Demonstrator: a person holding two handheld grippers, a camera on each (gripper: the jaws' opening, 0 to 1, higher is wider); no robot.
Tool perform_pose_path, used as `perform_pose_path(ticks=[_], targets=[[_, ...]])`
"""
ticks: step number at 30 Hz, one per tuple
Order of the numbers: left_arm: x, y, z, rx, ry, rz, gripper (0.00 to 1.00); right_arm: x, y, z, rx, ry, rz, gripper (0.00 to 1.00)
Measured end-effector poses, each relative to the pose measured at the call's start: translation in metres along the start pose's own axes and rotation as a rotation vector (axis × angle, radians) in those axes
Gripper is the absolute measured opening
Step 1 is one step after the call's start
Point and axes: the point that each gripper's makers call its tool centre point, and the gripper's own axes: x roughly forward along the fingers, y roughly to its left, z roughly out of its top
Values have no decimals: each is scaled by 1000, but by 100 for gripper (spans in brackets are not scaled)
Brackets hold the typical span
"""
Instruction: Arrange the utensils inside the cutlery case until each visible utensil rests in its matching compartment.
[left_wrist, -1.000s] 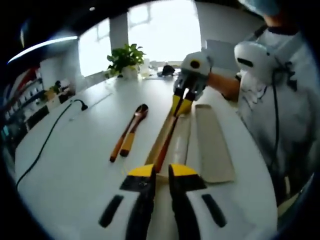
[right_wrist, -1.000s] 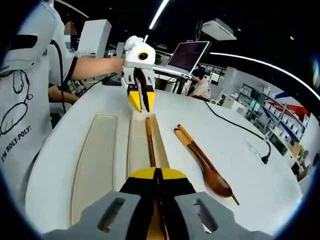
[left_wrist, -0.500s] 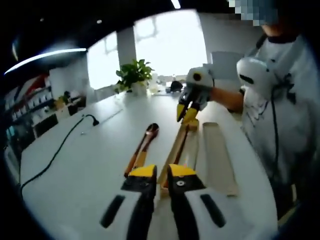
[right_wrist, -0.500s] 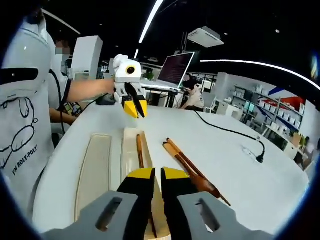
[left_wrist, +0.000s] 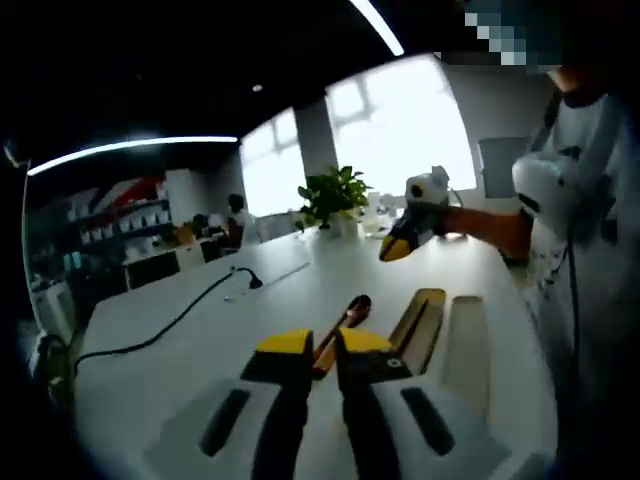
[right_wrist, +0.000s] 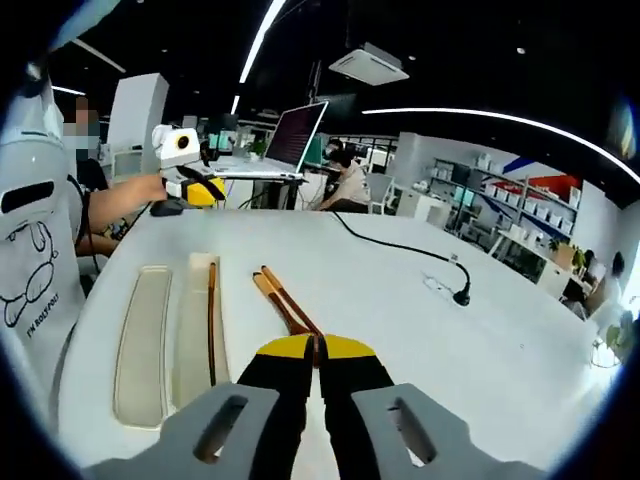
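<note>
Both tools, left (left_wrist: 318, 345) and right (right_wrist: 318, 346), pressed together, hover above the cutlery case (right_wrist: 190, 325) holding 1 chopstick (right_wrist: 212, 320).

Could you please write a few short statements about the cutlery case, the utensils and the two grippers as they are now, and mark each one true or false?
1. A single brown stick lies inside the open cutlery case. True: the stick rests in it lengthwise.
2. The wooden spoon lies in the case. False: it rests on the white table beside the case.
3. The case lid lies beside the case. True.
4. The right gripper holds a utensil. False: its jaws are shut on nothing.
5. The left gripper presses on the case. False: it is raised above the table's far end.
</note>
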Motion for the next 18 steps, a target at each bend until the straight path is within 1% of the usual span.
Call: perform_pose_path(ticks=[1, 2, 3, 4, 5, 6, 8, 9, 10, 12, 14, 16, 17, 18], targets=[[-1, 1, 1, -1, -7, 22, 9, 0, -5, 0, -2, 3, -14, 1], [-3, 1, 1, -20, -6, 38, 9, 1, -8, 0, -5, 9, -17, 0], [-6, 2, 3, -31, -30, 70, 9, 2, -12, -2, -9, 24, -14, 0], [-7, 1, 4, -46, -45, 88, 9, 3, -15, -6, -15, 44, -17, 0], [-9, -2, 4, -58, -49, 93, 9, 5, -18, -9, -22, 60, -17, 0], [-10, -4, 3, -57, -52, 101, 9, 6, -20, -12, -26, 77, -9, 0], [-13, -6, 3, -56, -78, 137, 9, 10, -23, -19, -24, 106, 8, 0], [-14, -9, 2, -59, -86, 143, 9, 12, -23, -24, -26, 124, 21, 1], [-15, -11, 1, -66, -94, 146, 9, 14, -21, -30, -29, 153, 55, 4], [-17, -16, -1, -77, -99, 148, 9, 18, -20, -37, -50, 180, 80, 5], [-21, -17, -2, -83, -105, 158, 9, 22, -21, -42, -49, 200, 90, 5], [-25, -15, 0, -97, -128, 175, 8, 26, -23, -47, -52, 218, 97, 5], [-27, -15, 2, -112, -148, 178, 8, 27, -24, -48, -53, 223, 99, 5], [-27, -16, 2, -124, -154, 174, 8, 29, -25, -49, -56, 229, 101, 5]])
